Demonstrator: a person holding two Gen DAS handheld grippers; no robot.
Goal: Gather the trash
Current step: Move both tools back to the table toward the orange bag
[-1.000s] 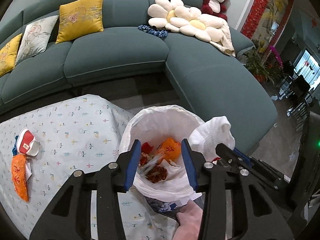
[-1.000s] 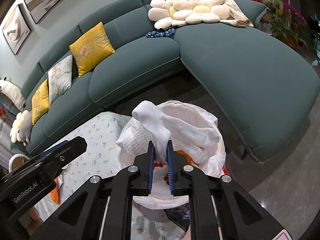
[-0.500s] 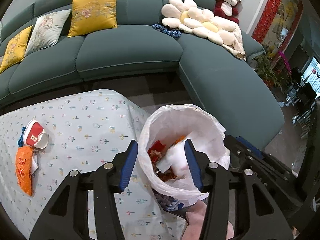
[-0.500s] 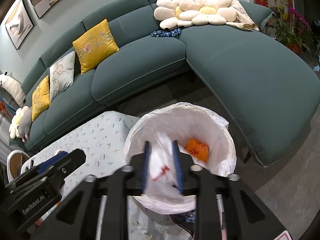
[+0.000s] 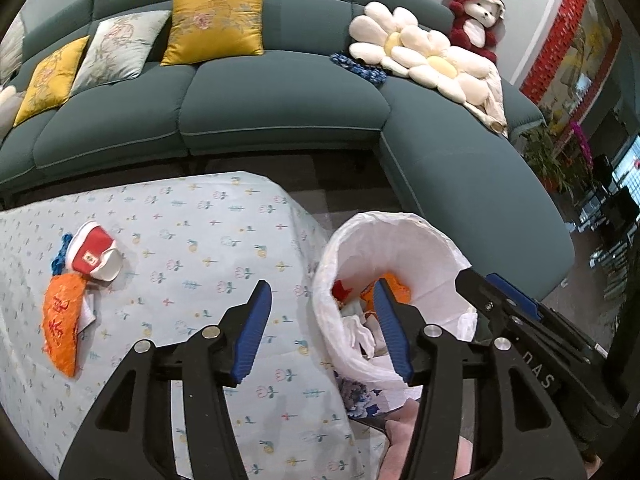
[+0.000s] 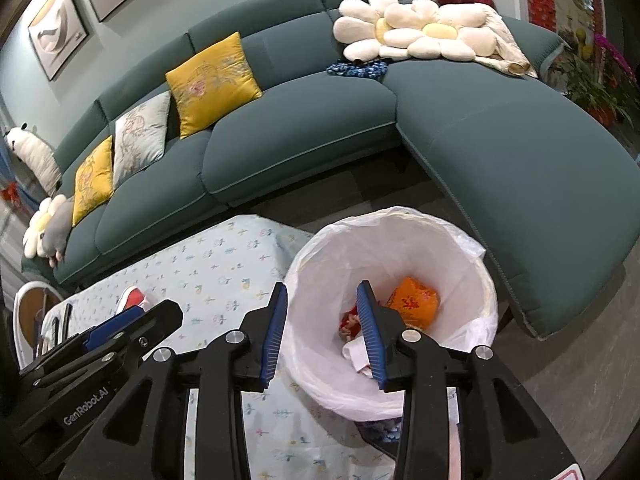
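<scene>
Far off to the left of the left gripper (image 5: 318, 334), on the flowered tablecloth (image 5: 208, 240), lies what is left to collect: an orange wrapper (image 5: 62, 320) with a red and white crumpled packet (image 5: 94, 256) touching its upper end and a bit of blue just beside that. The left gripper hangs over the cloth's right edge with its jaws opening and nothing between them; a second ago it looked straight down into the bin, so it has swung away toward the table. Just to its right stands the bin lined with a white bag (image 5: 404, 236), its near rim showing between the blue pads. The right gripper (image 6: 322, 334) hovers above that rim, the bag's mouth (image 6: 400, 224) ahead and slightly right of it. A second ago its pads were pinched tight on a wad of white tissue; now the jaws are opening, nothing is between them, and crumpled white tissue (image 6: 358, 352) that looks like that wad lies at the bottom by a red scrap and an orange packet (image 6: 412, 304). That drop looks complete, so one more piece is in. Judging from the table, the next pick is the cluster at far left, which the left gripper sits nearer; the wrapper lies flat and may need a scooping pinch at its edge.
</scene>
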